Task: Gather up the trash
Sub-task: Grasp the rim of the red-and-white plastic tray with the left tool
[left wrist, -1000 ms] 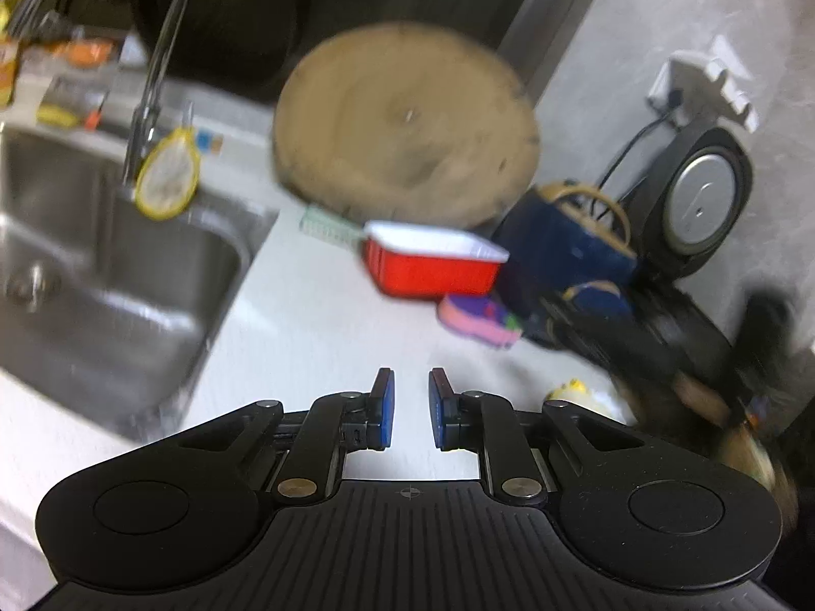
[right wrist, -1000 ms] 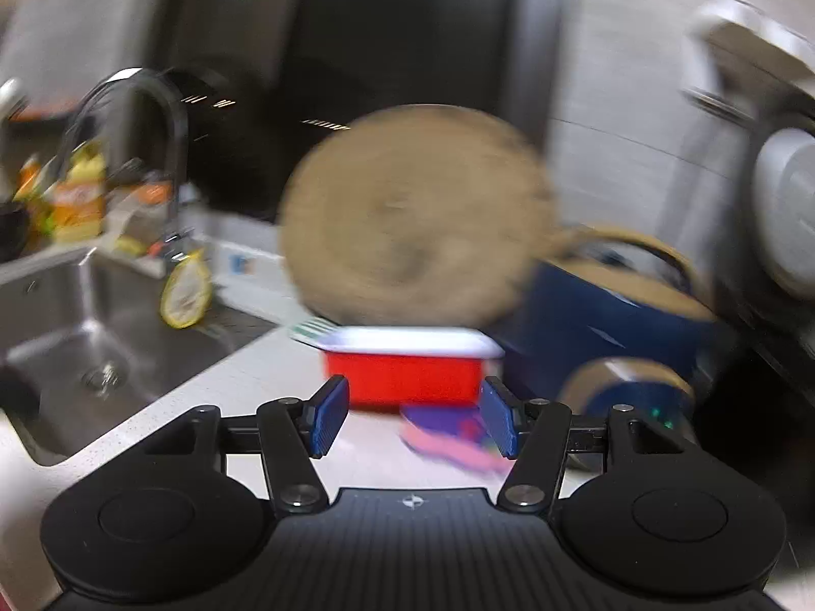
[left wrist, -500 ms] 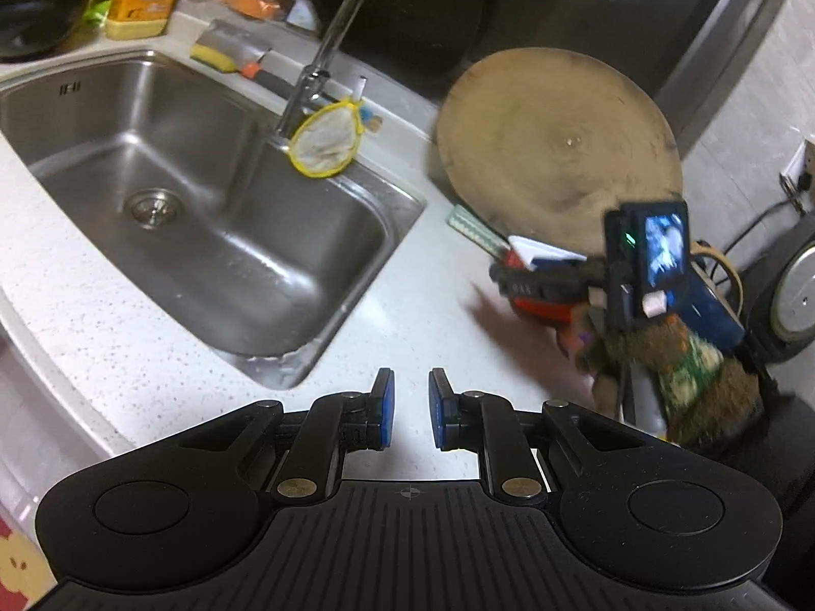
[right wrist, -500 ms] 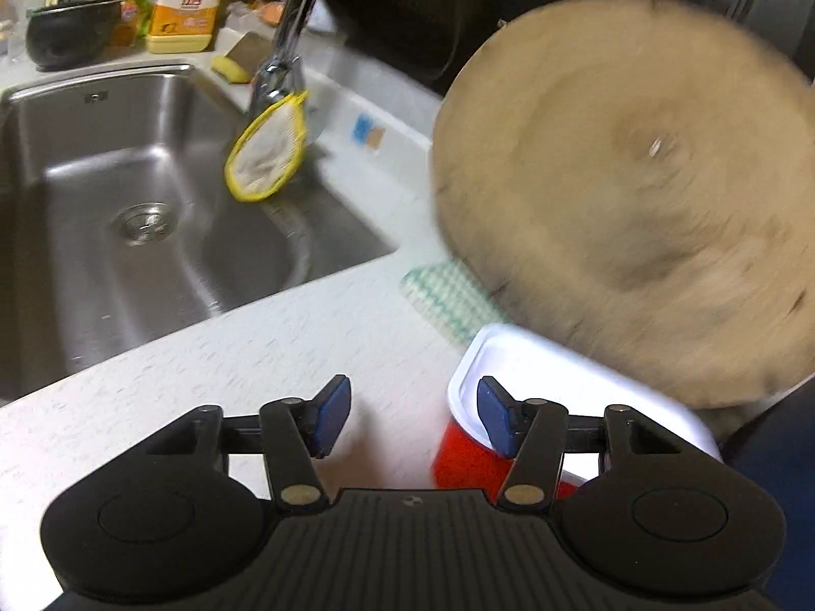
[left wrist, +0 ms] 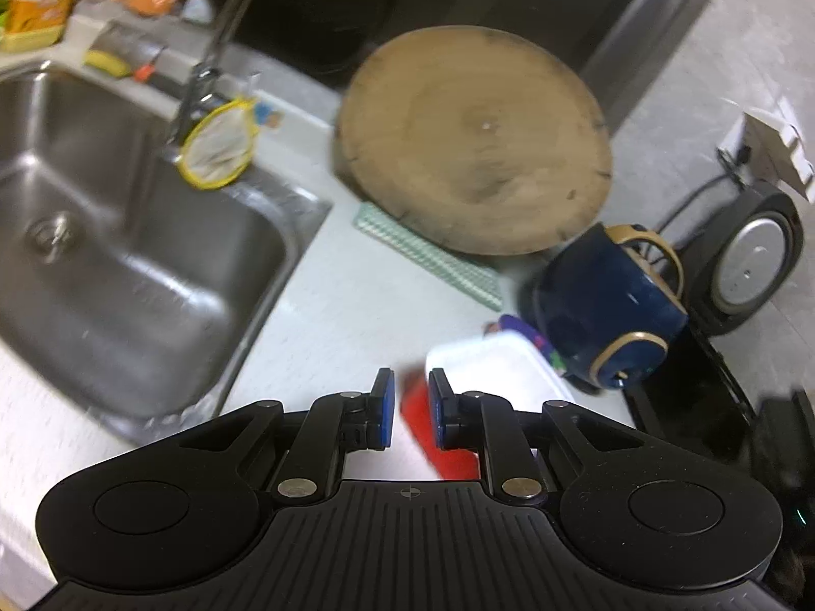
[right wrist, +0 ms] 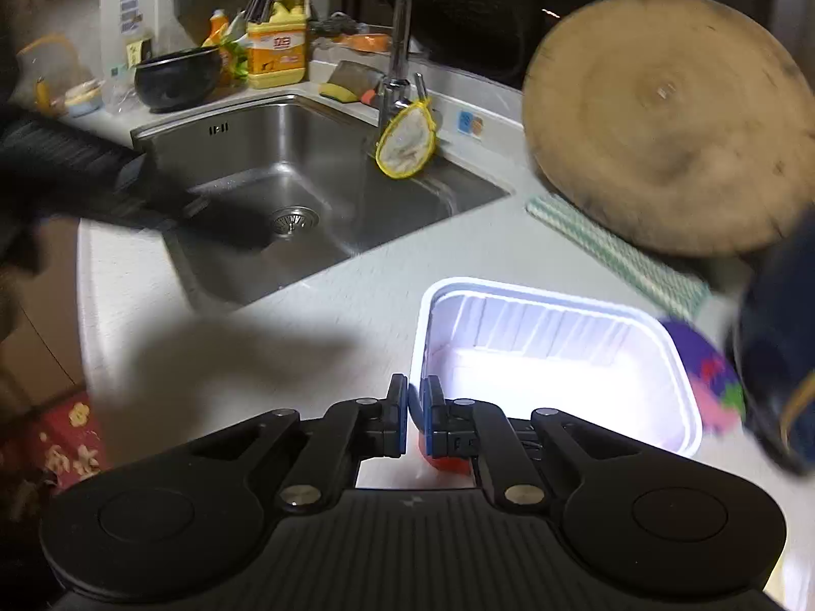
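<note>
White worktop [left wrist: 326,315] carries sink [left wrist: 127,265], board [left wrist: 473,142] and tray [left wrist: 489,361]. Left gripper [left wrist: 410,410] fingers: slightly parted, empty, above the tray's corner. Right view: right gripper [right wrist: 417,420] fingers have just closed, clenched on the tray [right wrist: 550,351] rim.

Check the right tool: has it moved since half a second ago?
Yes. The right tool has pulled back from the round wooden board onto the red container's rim, its jaws closing on it.

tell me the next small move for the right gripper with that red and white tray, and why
Probably lift the tray a little off the counter. The right gripper has just been closing and now looks shut on the near rim of the empty red and white tray, which sits on the white counter beside the sink. The left gripper holds nothing.
</note>
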